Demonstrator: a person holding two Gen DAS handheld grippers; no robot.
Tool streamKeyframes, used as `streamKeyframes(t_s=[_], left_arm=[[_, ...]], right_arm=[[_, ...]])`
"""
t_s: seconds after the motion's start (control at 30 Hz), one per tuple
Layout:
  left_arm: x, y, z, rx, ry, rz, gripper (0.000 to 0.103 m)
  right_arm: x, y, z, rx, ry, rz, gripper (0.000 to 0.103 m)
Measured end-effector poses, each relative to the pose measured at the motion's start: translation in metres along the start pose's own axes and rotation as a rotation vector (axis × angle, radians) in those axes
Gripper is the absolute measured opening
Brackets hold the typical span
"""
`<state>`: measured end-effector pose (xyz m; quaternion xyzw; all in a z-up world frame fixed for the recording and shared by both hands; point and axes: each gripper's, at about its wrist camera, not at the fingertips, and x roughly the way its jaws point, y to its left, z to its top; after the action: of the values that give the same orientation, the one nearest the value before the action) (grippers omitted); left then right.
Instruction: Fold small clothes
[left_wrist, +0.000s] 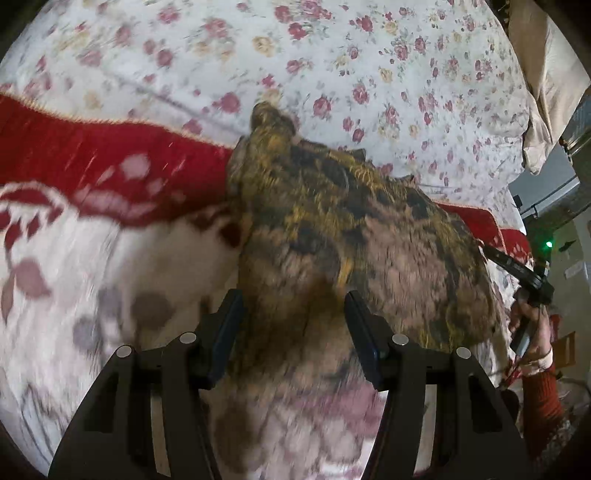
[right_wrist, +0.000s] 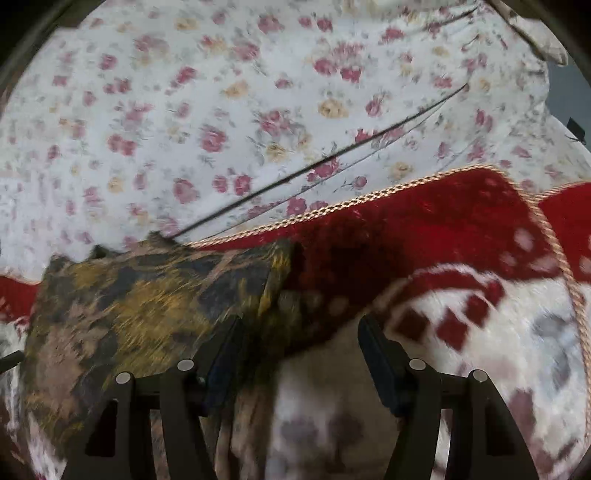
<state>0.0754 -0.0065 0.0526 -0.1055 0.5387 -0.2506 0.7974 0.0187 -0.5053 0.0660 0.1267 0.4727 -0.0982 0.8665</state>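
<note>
A small brown, yellow and black patterned garment (left_wrist: 351, 236) lies bunched on a red and white blanket (left_wrist: 92, 177). My left gripper (left_wrist: 293, 314) is open, its fingers on either side of the garment's near edge. In the right wrist view the garment (right_wrist: 147, 306) lies to the left, and my right gripper (right_wrist: 299, 343) is open with the garment's right corner between its fingers. The right gripper also shows at the far right of the left wrist view (left_wrist: 524, 277), held by a hand. Both views are blurred by motion.
A white bedsheet with red and yellow flowers (left_wrist: 332, 66) covers the bed beyond the blanket; it also shows in the right wrist view (right_wrist: 221, 110). The blanket has a gold braided edge (right_wrist: 369, 201). A beige pillow (left_wrist: 543, 92) lies at the far right.
</note>
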Motion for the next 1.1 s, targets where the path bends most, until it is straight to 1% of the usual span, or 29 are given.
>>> streamKeyframes(t_s=[0.1,0.13,0.17,0.2,0.23,0.27,0.3,0.33,0.37,0.4,0.43,0.47,0.5,0.53,0.57,0.63,0.7,0.77,0.83,0.9,1.0,1.1], left_arm=[[-0.002,0.004,-0.016,-0.019,-0.003,-0.014,0.059],[-0.001,0.005,-0.02,-0.024,0.0,-0.018,0.059],[0.0,0.006,-0.023,-0.033,0.003,-0.026,0.059],[0.001,0.007,-0.025,-0.037,0.007,-0.031,0.059],[0.002,0.007,-0.027,-0.04,0.011,-0.032,0.059],[0.002,0.007,-0.028,-0.038,0.006,-0.031,0.059],[0.002,0.007,-0.028,-0.037,0.001,-0.032,0.059],[0.003,0.007,-0.027,-0.039,0.0,-0.035,0.059],[0.003,0.007,-0.025,-0.044,-0.003,-0.039,0.059],[0.005,0.008,-0.021,-0.052,-0.011,-0.041,0.059],[0.006,0.008,-0.018,-0.055,-0.017,-0.04,0.059],[0.009,0.007,-0.013,-0.057,-0.027,-0.036,0.06],[0.012,0.007,-0.007,-0.059,-0.035,-0.034,0.062],[0.015,0.006,-0.002,-0.061,-0.041,-0.036,0.065],[0.02,0.006,0.003,-0.065,-0.041,-0.04,0.071],[0.031,0.006,0.009,-0.082,-0.017,-0.04,0.072],[0.037,0.004,0.01,-0.086,-0.016,-0.034,0.074],[0.037,0.002,0.008,-0.071,-0.026,-0.035,0.077],[0.038,0.001,0.007,-0.061,-0.031,-0.029,0.078],[0.041,-0.001,0.008,-0.069,-0.034,-0.021,0.078],[0.042,-0.006,0.008,-0.057,-0.026,0.003,0.078],[0.042,-0.006,0.006,-0.052,-0.03,0.0,0.078]], right_arm=[[-0.013,0.009,-0.02,0.021,0.053,0.147,0.07],[-0.011,0.019,-0.031,0.006,0.095,0.189,0.07],[-0.007,0.027,-0.043,-0.024,0.14,0.194,0.07],[-0.005,0.031,-0.049,-0.054,0.16,0.177,0.062],[-0.003,0.033,-0.056,-0.099,0.156,0.134,0.034],[-0.004,0.031,-0.06,-0.098,0.141,0.114,0.03],[-0.007,0.023,-0.063,-0.058,0.126,0.121,0.03],[-0.011,0.014,-0.064,0.007,0.118,0.157,0.03],[-0.014,0.008,-0.065,0.045,0.112,0.192,0.03],[-0.017,0.007,-0.066,0.051,0.102,0.202,0.03],[-0.019,0.006,-0.064,0.059,0.09,0.202,0.036],[-0.02,0.003,-0.064,0.077,0.081,0.206,0.048],[-0.02,-0.002,-0.065,0.106,0.072,0.214,0.077],[-0.015,-0.007,-0.062,0.159,0.059,0.232,0.092],[-0.013,-0.011,-0.061,0.194,0.048,0.248,0.092],[-0.001,-0.01,-0.058,0.228,0.063,0.267,0.092],[0.003,-0.001,-0.061,0.204,0.076,0.256,0.092],[0.002,0.005,-0.064,0.158,0.057,0.236,0.092],[0.006,0.005,-0.064,0.144,0.042,0.229,0.092],[0.011,0.004,-0.062,0.159,0.026,0.233,0.094],[0.014,0.009,-0.057,0.143,0.028,0.224,0.094],[0.013,0.013,-0.057,0.124,0.028,0.248,0.093]])
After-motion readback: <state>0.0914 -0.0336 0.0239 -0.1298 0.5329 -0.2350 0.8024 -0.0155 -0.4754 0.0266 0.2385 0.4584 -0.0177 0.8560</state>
